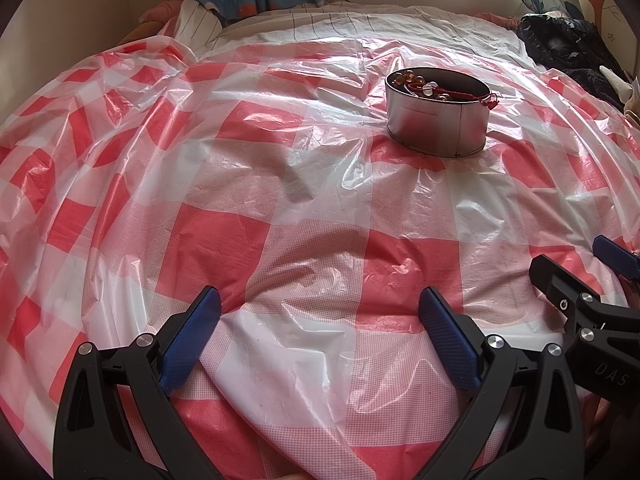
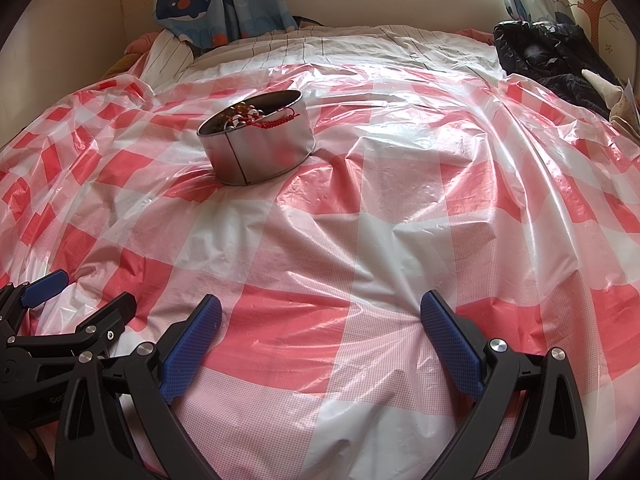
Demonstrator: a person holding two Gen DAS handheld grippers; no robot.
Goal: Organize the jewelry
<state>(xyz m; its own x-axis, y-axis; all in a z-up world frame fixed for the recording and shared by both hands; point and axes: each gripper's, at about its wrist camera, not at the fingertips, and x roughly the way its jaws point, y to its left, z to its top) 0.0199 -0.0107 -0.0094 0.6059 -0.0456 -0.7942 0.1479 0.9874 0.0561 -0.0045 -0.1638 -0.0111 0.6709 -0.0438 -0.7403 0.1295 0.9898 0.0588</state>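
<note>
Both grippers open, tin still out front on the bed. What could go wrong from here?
1. The red braided bracelet hangs over the rim of the round metal tin; a finger could snag it and drag the beaded bracelets out.
2. The tin sits on a wrinkled checkered plastic sheet over soft bedding, so pushing it may tip or slide it.

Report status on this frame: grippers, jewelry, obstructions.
Left gripper open, empty; right gripper open, empty. Round silver metal tin on red-and-white checked plastic sheet, amber beads inside, red cord bracelet draped over rim. Nothing in the way.
</note>
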